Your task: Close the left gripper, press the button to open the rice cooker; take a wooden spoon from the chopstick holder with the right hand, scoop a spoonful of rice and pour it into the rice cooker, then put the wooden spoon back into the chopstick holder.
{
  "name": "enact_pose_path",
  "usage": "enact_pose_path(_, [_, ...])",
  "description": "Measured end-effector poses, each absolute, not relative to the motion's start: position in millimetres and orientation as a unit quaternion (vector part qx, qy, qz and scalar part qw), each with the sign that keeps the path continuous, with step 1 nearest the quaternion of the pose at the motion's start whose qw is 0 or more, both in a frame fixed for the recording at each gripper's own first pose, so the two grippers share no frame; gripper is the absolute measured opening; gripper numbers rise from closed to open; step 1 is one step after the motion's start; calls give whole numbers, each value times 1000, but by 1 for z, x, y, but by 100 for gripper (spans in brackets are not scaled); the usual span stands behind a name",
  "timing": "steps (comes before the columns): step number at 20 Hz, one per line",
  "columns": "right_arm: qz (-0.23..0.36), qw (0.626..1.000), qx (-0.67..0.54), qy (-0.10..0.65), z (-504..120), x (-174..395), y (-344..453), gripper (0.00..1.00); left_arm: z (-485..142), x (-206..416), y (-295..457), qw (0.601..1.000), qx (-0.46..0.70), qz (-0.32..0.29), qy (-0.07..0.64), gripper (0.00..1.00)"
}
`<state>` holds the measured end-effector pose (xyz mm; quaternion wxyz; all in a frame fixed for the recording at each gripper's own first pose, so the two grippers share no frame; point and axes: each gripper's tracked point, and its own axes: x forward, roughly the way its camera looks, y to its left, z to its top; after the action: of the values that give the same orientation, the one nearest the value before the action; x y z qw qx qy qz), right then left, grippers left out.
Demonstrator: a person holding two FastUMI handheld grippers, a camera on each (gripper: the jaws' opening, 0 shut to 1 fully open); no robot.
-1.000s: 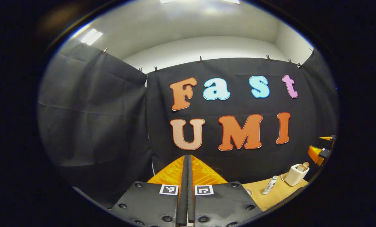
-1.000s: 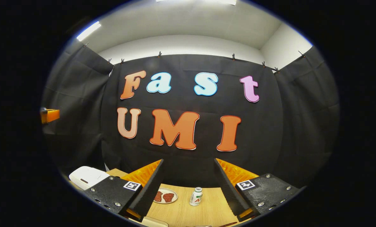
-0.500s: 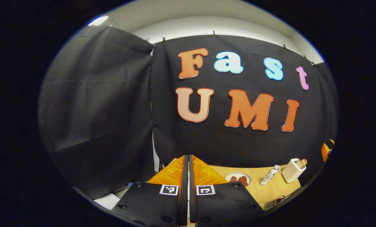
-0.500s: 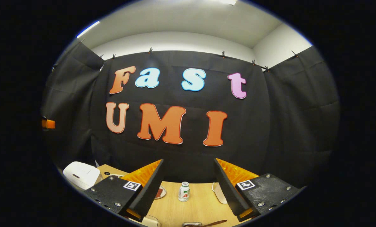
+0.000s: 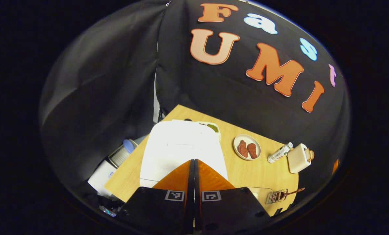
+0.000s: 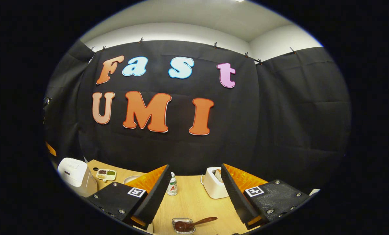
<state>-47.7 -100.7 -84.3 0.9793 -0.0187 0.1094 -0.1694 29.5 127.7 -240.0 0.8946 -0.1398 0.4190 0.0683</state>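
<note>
My left fingers point(image 5: 194, 163) are pressed flat together with nothing between them, and they point down over the white rice cooker point(image 5: 181, 147), whose lid is down. My right fingers point(image 6: 196, 169) stand wide apart and hold nothing, hovering above the wooden surface point(image 6: 194, 202).

In the left gripper view the cooker sits at the near left part of the surface point(image 5: 240, 169). Behind it is a small tray point(image 5: 212, 126) with green filling. To its right lies a plate point(image 5: 247, 147) with two reddish pieces, then a bottle point(image 5: 280, 152) lying tilted, then a toaster point(image 5: 299, 158). Nearer the front edge is a holder point(image 5: 276, 196) with the spoon point(image 5: 292, 192) leaning out of it.

In the right gripper view the spoon point(image 6: 196, 223) rests in the clear holder point(image 6: 183, 225) just ahead of me, between my fingers, its handle slanting up to the right. The bottle point(image 6: 172, 188) stands upright beyond, the toaster point(image 6: 214, 186) beside it. The cooker point(image 6: 73, 171) is far off to the left, with the tray point(image 6: 105, 174) near it.
</note>
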Motion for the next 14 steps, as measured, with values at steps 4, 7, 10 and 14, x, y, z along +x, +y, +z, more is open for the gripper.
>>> enact_pose_path(4, [-193, 972, -20, 132, -102, -61, -113, 95, -285, 30, 122, 864, -173, 59, 468, 5])
enact_pose_path(7, [-204, 968, -25, 145, -112, -69, -121, 95, -308, 34, 122, 848, -193, 55, 491, 5])
enact_pose_path(10, [-212, 964, -27, 156, -120, -76, -127, 95, -328, 33, 125, 835, -195, 65, 510, 6])
enact_pose_path(14, [-222, 960, -18, 170, -136, -87, -141, 95, -340, 34, 125, 839, -167, 71, 512, 4])
